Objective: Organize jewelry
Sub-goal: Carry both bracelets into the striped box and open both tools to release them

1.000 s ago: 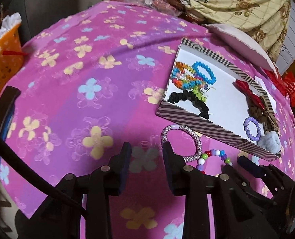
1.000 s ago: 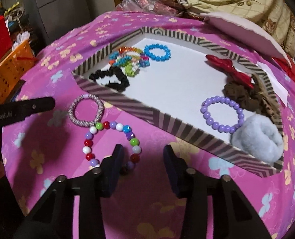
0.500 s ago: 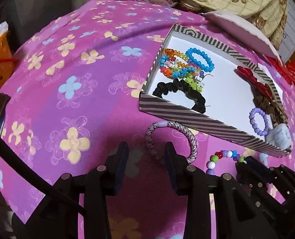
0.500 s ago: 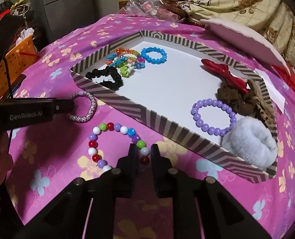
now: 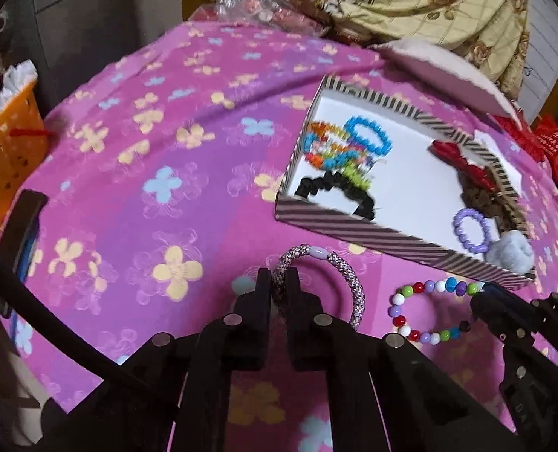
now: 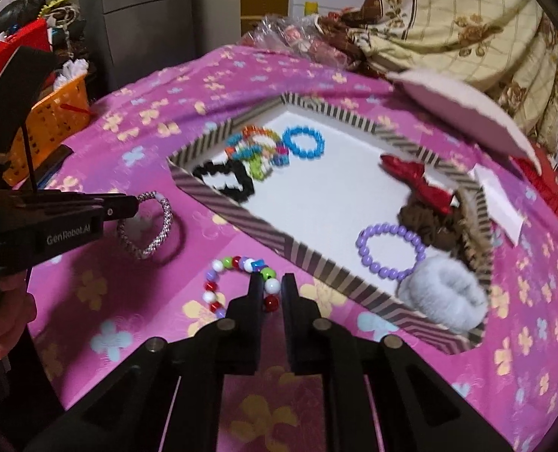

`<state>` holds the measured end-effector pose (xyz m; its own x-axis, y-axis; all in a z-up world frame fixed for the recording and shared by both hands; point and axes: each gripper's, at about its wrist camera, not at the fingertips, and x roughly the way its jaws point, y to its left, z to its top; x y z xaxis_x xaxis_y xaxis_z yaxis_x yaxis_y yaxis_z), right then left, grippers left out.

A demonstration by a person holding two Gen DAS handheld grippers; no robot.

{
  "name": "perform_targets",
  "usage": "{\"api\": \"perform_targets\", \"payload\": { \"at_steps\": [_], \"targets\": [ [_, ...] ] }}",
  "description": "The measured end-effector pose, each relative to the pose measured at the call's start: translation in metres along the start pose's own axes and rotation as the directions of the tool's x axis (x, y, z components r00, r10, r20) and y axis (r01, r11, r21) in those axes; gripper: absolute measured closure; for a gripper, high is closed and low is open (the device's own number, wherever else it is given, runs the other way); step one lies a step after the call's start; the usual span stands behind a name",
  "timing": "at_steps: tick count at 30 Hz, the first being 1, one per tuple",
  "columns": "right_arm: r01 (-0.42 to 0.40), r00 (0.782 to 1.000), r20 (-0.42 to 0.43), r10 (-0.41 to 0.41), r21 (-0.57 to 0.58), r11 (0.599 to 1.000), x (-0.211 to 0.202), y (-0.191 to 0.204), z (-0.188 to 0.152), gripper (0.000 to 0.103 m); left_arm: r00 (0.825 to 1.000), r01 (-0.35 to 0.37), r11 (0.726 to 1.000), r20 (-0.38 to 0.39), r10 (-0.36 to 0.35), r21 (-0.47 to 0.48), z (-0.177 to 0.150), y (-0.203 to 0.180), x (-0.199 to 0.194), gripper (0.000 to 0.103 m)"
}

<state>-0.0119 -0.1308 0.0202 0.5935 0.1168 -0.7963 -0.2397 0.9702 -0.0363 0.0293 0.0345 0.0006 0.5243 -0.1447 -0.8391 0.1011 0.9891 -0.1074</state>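
Observation:
My left gripper [image 5: 279, 280] is shut on the woven pink-and-white bracelet [image 5: 350, 275], held just above the cloth; it also shows in the right wrist view [image 6: 154, 241]. My right gripper [image 6: 271, 290] is shut on the multicoloured bead bracelet [image 6: 237, 263], which shows in the left wrist view [image 5: 425, 286] too. The striped box [image 6: 263, 231] lies just beyond both, holding a black scrunchie [image 6: 237, 180], a blue bead bracelet [image 6: 303, 143], a purple bead bracelet [image 6: 390, 250] and a grey scrunchie [image 6: 444, 293].
A pink flowered cloth [image 5: 165, 188] covers the table. The box lid [image 6: 463, 109] lies behind the box. An orange basket [image 5: 3, 154] stands off the left edge. A patterned blanket [image 6: 448, 19] and plastic bags are piled at the back.
Both grippers moved forward and closed, the left on the woven bracelet and the right on the bead bracelet. Both bracelets have lifted slightly.

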Motion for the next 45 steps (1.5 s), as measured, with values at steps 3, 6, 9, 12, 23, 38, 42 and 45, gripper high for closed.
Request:
{"api": "perform_targets", "payload": {
  "at_steps": [3, 6, 9, 12, 23, 38, 42, 45],
  "targets": [
    [0.004, 1.000, 0.024, -0.004, -0.005, 1.000, -0.017, 0.000, 0.005, 0.094, 1.000, 0.011, 1.000, 0.026, -0.011, 0.007, 0.002, -0.001, -0.015, 0.077],
    [0.018, 0.999, 0.045, -0.018, -0.010, 1.000, -0.034, -0.003, 0.009, 0.094, 0.998, 0.026, 1.000, 0.049, -0.026, 0.014, 0.004, -0.003, -0.029, 0.077],
    [0.030, 0.998, 0.059, -0.030, -0.010, 0.999, -0.048, -0.010, 0.011, 0.094, 0.997, 0.036, 0.999, 0.069, -0.038, 0.028, 0.007, -0.007, -0.040, 0.077],
    [0.049, 0.996, 0.072, -0.048, -0.012, 0.999, -0.060, -0.016, 0.015, 0.093, 0.995, 0.057, 0.998, 0.079, -0.059, 0.034, 0.011, -0.012, -0.049, 0.077],
    [0.117, 0.990, 0.083, -0.115, -0.014, 0.993, -0.081, -0.045, 0.028, 0.093, 0.992, 0.076, 0.994, 0.097, -0.083, 0.074, 0.026, -0.032, -0.060, 0.077],
    [0.144, 0.988, 0.048, -0.143, 0.000, 0.990, -0.053, -0.071, 0.049, 0.094, 0.996, 0.048, 0.992, 0.064, -0.056, 0.119, 0.038, -0.063, -0.026, 0.077],
    [0.135, 0.990, 0.045, -0.135, 0.005, 0.991, -0.044, -0.074, 0.057, 0.094, 0.997, 0.043, 0.991, 0.058, -0.050, 0.127, 0.041, -0.069, -0.018, 0.077],
    [0.134, 0.990, 0.040, -0.134, -0.003, 0.991, -0.036, -0.073, 0.063, 0.094, 0.997, 0.042, 0.990, 0.055, -0.050, 0.135, 0.043, -0.075, -0.013, 0.077]
  ]
}}
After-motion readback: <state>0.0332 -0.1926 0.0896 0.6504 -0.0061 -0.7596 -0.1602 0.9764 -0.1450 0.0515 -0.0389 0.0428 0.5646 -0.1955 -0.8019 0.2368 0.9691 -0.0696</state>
